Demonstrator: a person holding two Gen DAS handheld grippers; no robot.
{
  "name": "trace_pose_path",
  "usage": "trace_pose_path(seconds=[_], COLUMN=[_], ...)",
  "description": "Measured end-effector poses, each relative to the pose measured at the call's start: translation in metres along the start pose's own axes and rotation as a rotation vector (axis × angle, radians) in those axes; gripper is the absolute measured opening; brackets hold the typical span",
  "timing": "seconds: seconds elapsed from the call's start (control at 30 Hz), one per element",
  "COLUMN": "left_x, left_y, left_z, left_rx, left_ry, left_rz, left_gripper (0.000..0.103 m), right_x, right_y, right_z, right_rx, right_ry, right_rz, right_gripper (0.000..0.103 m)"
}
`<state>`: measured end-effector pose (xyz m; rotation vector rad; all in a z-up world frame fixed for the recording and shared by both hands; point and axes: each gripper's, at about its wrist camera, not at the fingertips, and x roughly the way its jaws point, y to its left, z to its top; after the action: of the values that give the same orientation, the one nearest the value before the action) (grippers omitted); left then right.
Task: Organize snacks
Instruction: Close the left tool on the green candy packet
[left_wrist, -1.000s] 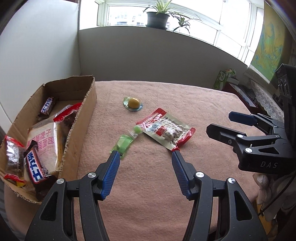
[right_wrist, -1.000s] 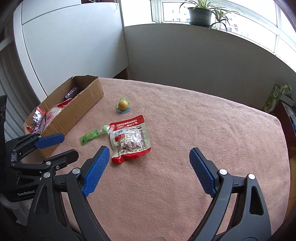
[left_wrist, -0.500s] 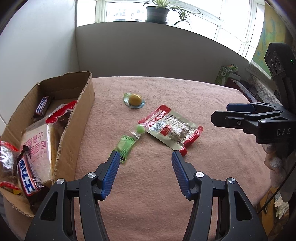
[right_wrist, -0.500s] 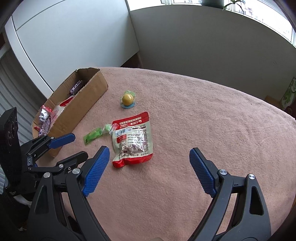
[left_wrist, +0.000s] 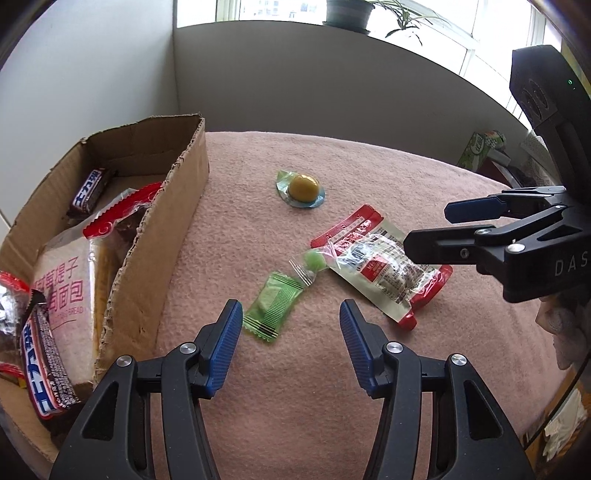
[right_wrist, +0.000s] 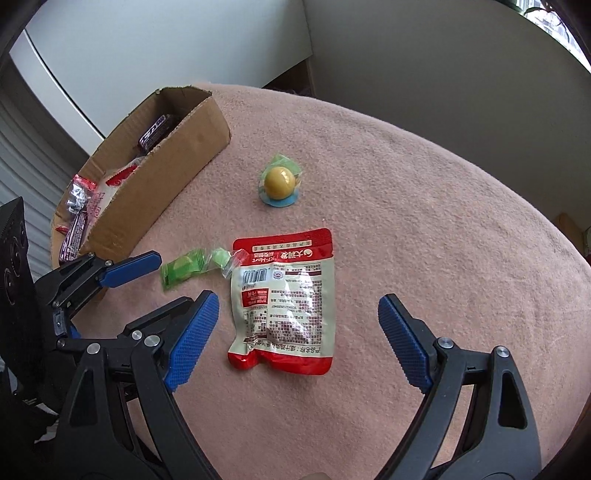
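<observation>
On the pink cloth lie a red-and-clear snack pouch (left_wrist: 380, 264) (right_wrist: 286, 299), a green flat candy packet (left_wrist: 273, 304) (right_wrist: 181, 267), a small green wrapped candy (left_wrist: 314, 260) (right_wrist: 221, 256) and a yellow ball candy on a blue-green wrapper (left_wrist: 303, 186) (right_wrist: 279, 181). My left gripper (left_wrist: 291, 332) (right_wrist: 146, 280) is open, just short of the green packet. My right gripper (right_wrist: 297, 339) (left_wrist: 428, 229) is open, its fingers either side of the pouch's near end. A cardboard box (left_wrist: 162, 236) (right_wrist: 184, 147) at the left holds several snacks.
The box holds a bread bag (left_wrist: 62, 284) and chocolate bars (left_wrist: 88, 192). A grey wall runs behind the table, with a potted plant (left_wrist: 347, 14) on the sill. A green carton (left_wrist: 476, 147) stands past the table's far right edge.
Both grippers have moved forward and down toward the snacks. The right gripper now straddles the pouch; the left is closer to the green packet. Nothing has been picked up.
</observation>
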<state>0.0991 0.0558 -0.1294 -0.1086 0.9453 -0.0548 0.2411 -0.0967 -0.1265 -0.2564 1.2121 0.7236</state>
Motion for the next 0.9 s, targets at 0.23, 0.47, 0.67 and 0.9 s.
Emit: trace_pose_path(seconds=[0.23, 0.47, 0.67, 0.9], left_x=[0.012, 0.014, 0.013, 0.019], left_y=[0.003, -0.002, -0.005, -0.013], left_z=[0.003, 0.001, 0.002, 0.006], left_rx=[-0.029, -0.002, 0.013, 0.037], left_ry=[0.017, 0.022, 0.028, 0.029], left_rz=[0.007, 0.001, -0.009, 0.016], left_gripper=[0.054, 0.041, 0.027, 0.028], right_x=[0.009, 0.016, 0.029, 0.033], right_y=[-0.003, 0.007, 0.010, 0.005], right_z=[0.003, 0.006, 0.002, 0.004], right_rx=[-0.001, -0.048, -0.070, -0.063], right_ry=[0.020, 0.039, 0.074, 0.084], right_rz=[-0.008, -0.022, -0.057, -0.079], right_gripper=[0.090, 0.090, 0.090, 0.090])
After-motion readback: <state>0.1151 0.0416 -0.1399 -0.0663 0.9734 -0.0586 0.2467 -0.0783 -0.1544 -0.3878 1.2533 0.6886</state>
